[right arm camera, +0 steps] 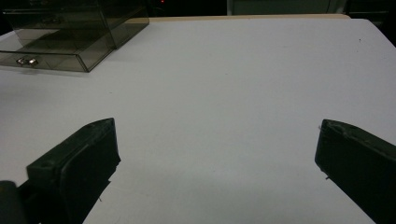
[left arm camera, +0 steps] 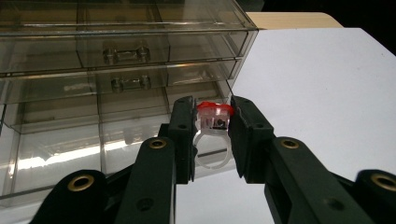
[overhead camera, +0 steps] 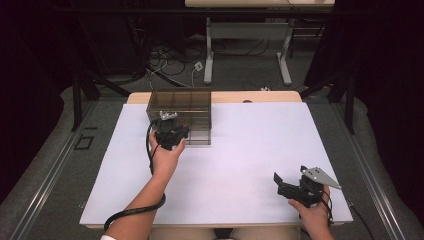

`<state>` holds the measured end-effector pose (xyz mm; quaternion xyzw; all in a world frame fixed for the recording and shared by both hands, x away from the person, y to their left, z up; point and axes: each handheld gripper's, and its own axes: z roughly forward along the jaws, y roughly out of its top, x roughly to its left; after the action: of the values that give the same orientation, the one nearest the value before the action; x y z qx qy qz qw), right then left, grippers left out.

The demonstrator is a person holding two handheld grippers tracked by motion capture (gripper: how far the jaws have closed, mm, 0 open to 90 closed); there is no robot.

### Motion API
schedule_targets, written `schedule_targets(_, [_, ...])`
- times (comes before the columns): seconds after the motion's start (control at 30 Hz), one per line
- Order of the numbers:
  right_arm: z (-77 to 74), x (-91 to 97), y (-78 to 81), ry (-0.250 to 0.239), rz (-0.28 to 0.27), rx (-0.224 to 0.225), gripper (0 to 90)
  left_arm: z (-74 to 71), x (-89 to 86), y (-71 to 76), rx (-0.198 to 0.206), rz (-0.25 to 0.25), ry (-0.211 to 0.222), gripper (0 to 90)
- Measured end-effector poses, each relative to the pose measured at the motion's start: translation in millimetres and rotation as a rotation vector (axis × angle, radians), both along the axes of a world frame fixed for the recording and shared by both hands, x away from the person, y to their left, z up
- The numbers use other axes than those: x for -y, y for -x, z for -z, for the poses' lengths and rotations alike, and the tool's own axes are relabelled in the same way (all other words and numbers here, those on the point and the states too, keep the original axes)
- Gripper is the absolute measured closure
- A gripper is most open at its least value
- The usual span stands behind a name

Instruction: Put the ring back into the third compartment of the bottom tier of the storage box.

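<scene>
the left gripper (left arm camera: 212,135) is clamping a small clear plastic ring (left arm camera: 212,140) with a red top between its jaws, holding it just in front of a smoky transparent drawer cabinet (left arm camera: 126,56) standing on the white table (overhead camera: 250,150); the bottom drawer (left arm camera: 84,144) is standing pulled out, while the two drawers above it are sitting shut. seen from the high view, the left gripper (overhead camera: 169,134) is hovering at the cabinet's (overhead camera: 180,102) front. the right gripper (overhead camera: 292,189) is waiting with its jaws wide apart and holding nothing, well away near the table's front right. the step in hand is probably stowing the ring; the next move is likely calling for carrying it over the open drawer, lowering it, and parting the jaws
</scene>
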<state>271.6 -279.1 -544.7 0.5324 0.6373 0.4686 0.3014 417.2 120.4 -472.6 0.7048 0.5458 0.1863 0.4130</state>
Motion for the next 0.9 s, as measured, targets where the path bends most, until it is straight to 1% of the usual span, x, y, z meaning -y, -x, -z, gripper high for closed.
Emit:
schedule_targets(0.17, [-0.2,-0.8,0.4,0.002,-0.005,0.001,0.0,-0.7,2.9,-6.8,-0.006,-0.006,-0.014,71.5])
schedule_targets(0.2, [-0.1,-0.9,0.3,-0.004,-0.011,0.004,0.0,-0.8,3.5,-8.0,-0.011,-0.007,-0.014,71.5])
schedule_targets(0.3, [-0.2,-0.8,0.6,-0.002,-0.006,0.001,0.0,0.3,5.3,-11.7,-0.017,-0.012,-0.02,71.4])
schedule_targets(0.37, [-0.4,-0.7,0.9,0.005,-0.003,-0.008,0.0,1.3,6.5,-14.2,-0.029,-0.015,-0.014,71.5])
schedule_targets(0.4, [0.2,-1.1,0.3,-0.005,-0.01,0.001,0.0,1.8,7.3,-15.2,-0.034,-0.017,-0.013,71.5])
schedule_targets(0.47, [0.1,-1.0,0.5,0.003,-0.009,0.001,0.0,3.1,8.7,-17.5,-0.036,-0.018,-0.013,71.5])
schedule_targets(0.53, [0.1,-1.0,0.6,0.0,-0.011,0.001,0.0,4.2,9.7,-19.6,-0.042,-0.017,-0.011,71.5])
schedule_targets(0.57, [-0.4,-0.9,1.0,0.009,-0.004,-0.01,0.0,5.0,10.6,-20.6,-0.045,-0.022,-0.009,71.5])
schedule_targets(0.67, [0.2,-0.8,0.5,-0.001,-0.004,-0.006,0.0,7.1,12.2,-24.0,-0.055,-0.023,-0.009,71.5])
schedule_targets(0.7, [0.2,-0.7,0.3,0.001,-0.005,-0.006,0.0,7.5,12.8,-25.0,-0.062,-0.023,-0.008,71.5])
schedule_targets(0.9, [0.4,-0.8,0.3,0.003,-0.01,-0.005,0.0,12.1,17.3,-30.8,-0.08,-0.027,-0.005,71.5])
